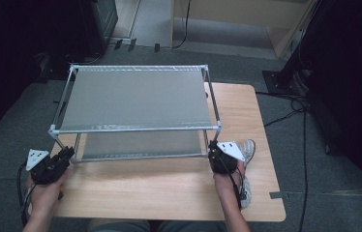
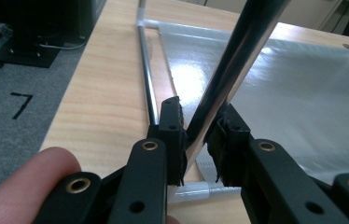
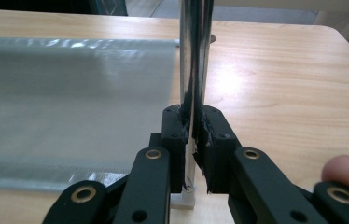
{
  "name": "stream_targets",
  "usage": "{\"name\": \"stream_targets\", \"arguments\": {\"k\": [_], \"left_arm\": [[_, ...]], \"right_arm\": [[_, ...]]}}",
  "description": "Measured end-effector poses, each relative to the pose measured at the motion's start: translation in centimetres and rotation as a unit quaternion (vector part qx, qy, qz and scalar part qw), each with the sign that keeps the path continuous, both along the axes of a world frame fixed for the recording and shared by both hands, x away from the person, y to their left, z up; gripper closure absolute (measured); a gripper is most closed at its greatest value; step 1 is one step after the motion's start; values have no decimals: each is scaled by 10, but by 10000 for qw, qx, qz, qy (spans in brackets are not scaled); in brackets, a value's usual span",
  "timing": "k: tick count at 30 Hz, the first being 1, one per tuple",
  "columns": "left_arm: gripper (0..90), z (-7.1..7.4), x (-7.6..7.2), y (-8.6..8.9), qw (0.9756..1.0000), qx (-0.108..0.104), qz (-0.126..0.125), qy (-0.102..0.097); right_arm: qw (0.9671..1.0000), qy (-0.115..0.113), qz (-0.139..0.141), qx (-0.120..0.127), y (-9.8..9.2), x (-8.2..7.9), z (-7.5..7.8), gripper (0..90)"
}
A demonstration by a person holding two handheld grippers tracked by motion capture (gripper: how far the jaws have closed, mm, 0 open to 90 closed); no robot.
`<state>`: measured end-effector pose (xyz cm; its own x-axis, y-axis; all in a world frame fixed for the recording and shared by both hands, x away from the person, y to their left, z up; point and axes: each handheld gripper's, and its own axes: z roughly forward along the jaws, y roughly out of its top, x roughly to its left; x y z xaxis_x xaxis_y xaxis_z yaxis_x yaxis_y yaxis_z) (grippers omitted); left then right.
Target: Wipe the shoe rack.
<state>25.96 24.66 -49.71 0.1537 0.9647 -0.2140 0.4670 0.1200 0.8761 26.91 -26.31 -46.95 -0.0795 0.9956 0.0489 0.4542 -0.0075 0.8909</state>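
Note:
A two-tier metal rack (image 1: 135,99) with grey fabric shelves stands on the wooden table (image 1: 247,183). My left gripper (image 1: 65,153) is shut on the rack's near left leg (image 2: 228,65), a shiny tube slanting up between the pads in the left gripper view, where that gripper (image 2: 198,140) grips it low down. My right gripper (image 1: 214,151) is shut on the near right leg (image 3: 193,56), which rises straight between the jaws of that gripper (image 3: 192,135) in the right gripper view. The lower shelf (image 3: 65,102) lies just above the tabletop.
The table's right part (image 1: 247,121) beside the rack is bare wood. Cables (image 1: 295,104) trail over the grey carpet at the right. A dark cabinet (image 1: 97,19) and a wooden unit (image 1: 247,19) stand beyond the table. A shoe (image 1: 248,150) shows near the right hand.

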Motion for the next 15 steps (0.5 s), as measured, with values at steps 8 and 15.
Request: {"name": "stream_targets", "arguments": {"k": [8,15], "left_arm": [[765,2,-21,-13,9998,102,-100,148],[772,5,-37,-24,9985,345,-355,242]], "right_arm": [[9990,165,136,405,-16,32,1,736],[9998,20,133,110,-31,6,21,337]]}}
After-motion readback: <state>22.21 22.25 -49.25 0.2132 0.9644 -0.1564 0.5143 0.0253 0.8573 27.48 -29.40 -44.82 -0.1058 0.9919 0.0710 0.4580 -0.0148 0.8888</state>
